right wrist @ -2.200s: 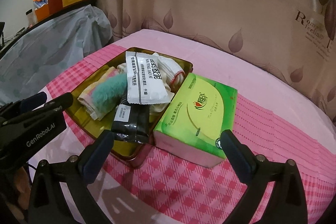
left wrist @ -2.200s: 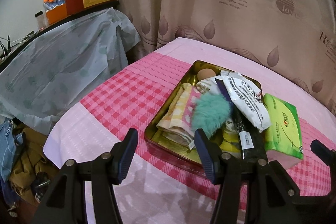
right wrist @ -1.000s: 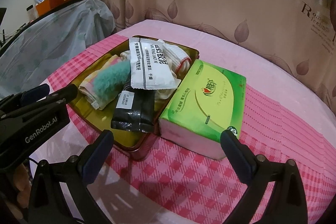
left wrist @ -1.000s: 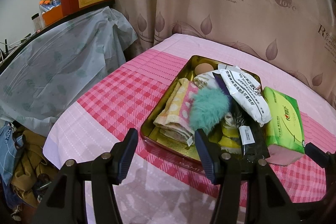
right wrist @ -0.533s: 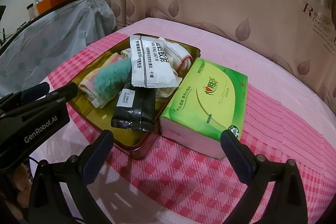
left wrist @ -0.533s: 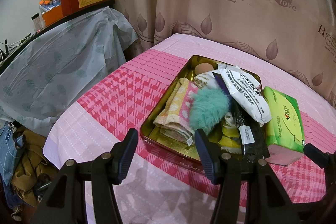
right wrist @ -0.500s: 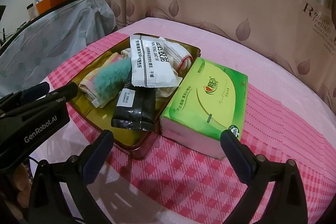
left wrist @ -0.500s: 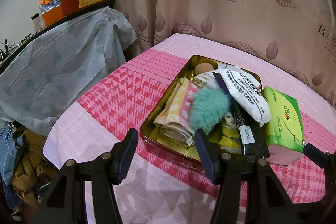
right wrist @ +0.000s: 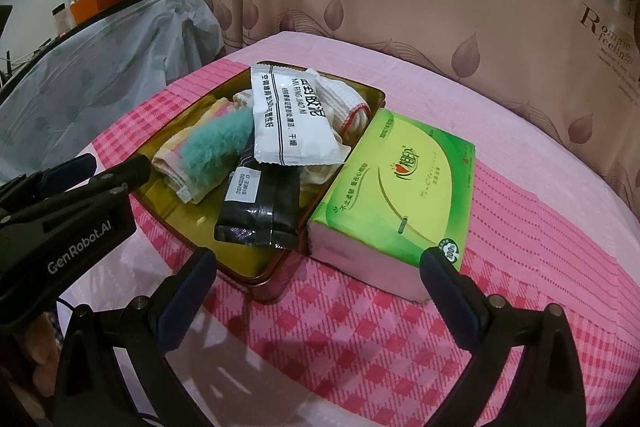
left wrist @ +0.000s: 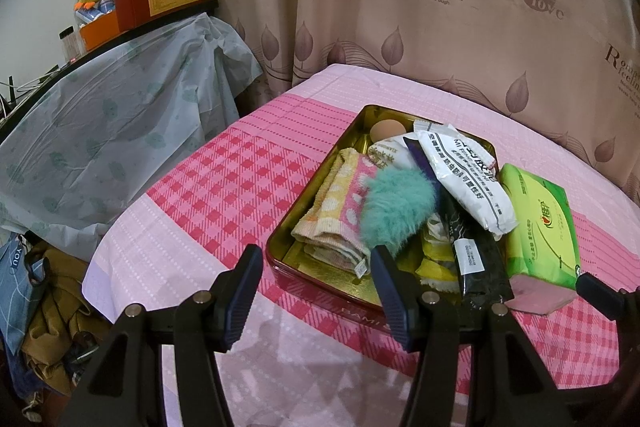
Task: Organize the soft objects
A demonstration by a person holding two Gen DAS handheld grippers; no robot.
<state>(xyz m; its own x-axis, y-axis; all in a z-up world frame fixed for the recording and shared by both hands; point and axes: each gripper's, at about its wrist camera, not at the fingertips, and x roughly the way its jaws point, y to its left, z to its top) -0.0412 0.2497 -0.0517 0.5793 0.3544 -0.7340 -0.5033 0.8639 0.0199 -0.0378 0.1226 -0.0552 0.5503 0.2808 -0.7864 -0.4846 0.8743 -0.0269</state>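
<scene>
Most soft things already fill the tin [left wrist: 312,283] (rather heaped); the tissue pack [right wrist: 396,187] waits beside it, both tools [left wrist: 316,291] [right wrist: 316,287] gaping, empty.

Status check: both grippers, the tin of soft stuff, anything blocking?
Left gripper open, empty, at tin's near edge. Right gripper open, empty, facing green tissue pack. Tin piled: towel, teal fluffy piece, pouches. Nothing blocking.

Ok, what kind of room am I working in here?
Most likely a lived-in home room, perhaps a bedroom: a leaf-print curtain hangs behind the pink checked tablecloth, a plastic-draped shelf holds boxes, and clothes pile on the floor.
</scene>
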